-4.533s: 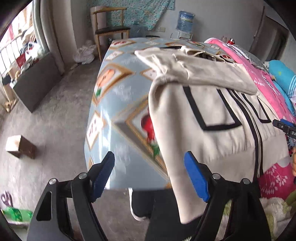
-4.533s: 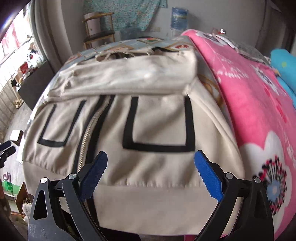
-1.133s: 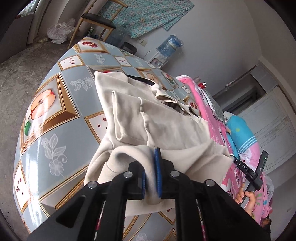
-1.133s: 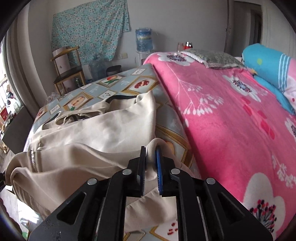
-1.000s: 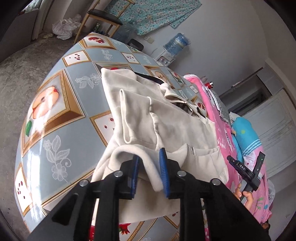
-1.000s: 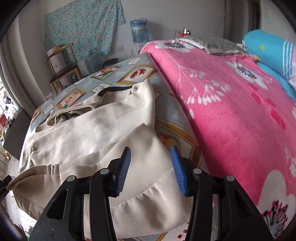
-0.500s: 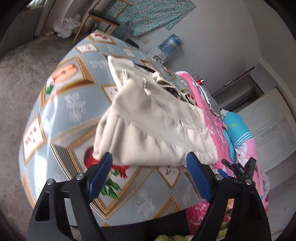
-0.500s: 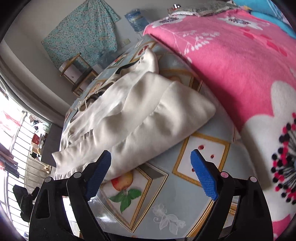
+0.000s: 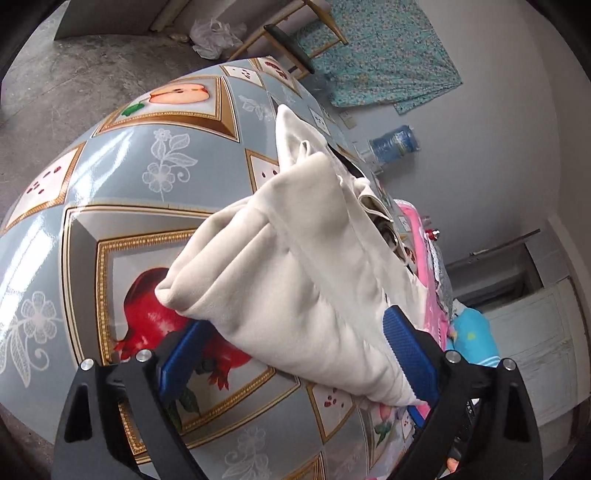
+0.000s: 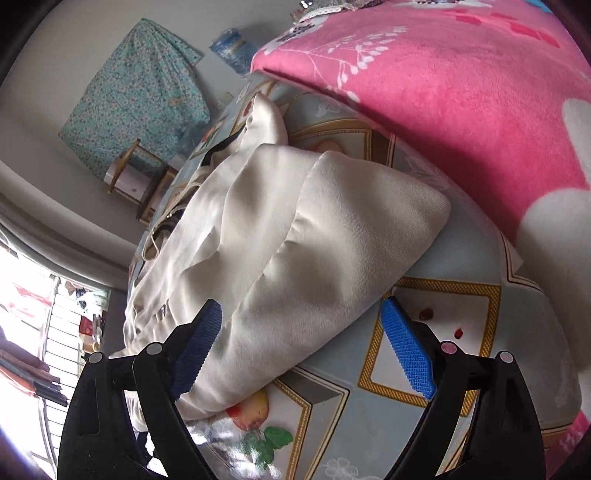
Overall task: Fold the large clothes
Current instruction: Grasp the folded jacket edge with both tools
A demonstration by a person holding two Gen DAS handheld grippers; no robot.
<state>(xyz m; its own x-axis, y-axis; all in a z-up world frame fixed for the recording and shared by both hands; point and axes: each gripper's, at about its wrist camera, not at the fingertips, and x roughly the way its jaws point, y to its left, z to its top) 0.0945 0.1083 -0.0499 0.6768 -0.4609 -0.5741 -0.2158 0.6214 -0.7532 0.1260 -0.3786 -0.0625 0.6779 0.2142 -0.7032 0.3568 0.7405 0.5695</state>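
Note:
A cream jacket [image 9: 295,266] lies folded in half on a table with a fruit-patterned blue-grey cloth [image 9: 122,177]. It also shows in the right wrist view [image 10: 295,236]. My left gripper [image 9: 295,354] is open, its blue pads on either side of the fold's near left edge. My right gripper [image 10: 303,339] is open, its pads straddling the fold's near right edge. Neither holds the cloth.
A pink flowered blanket [image 10: 461,92] covers the bed at the table's right side. A wooden chair [image 9: 291,33], a water bottle [image 9: 395,142] and a teal hanging cloth [image 10: 136,92] stand beyond the table. Bare concrete floor [image 9: 74,74] lies to the left.
Both grippers let go of the jacket's hem after laying it over the upper half. They opened wide, drew back, and now sit closer against the near folded edge.

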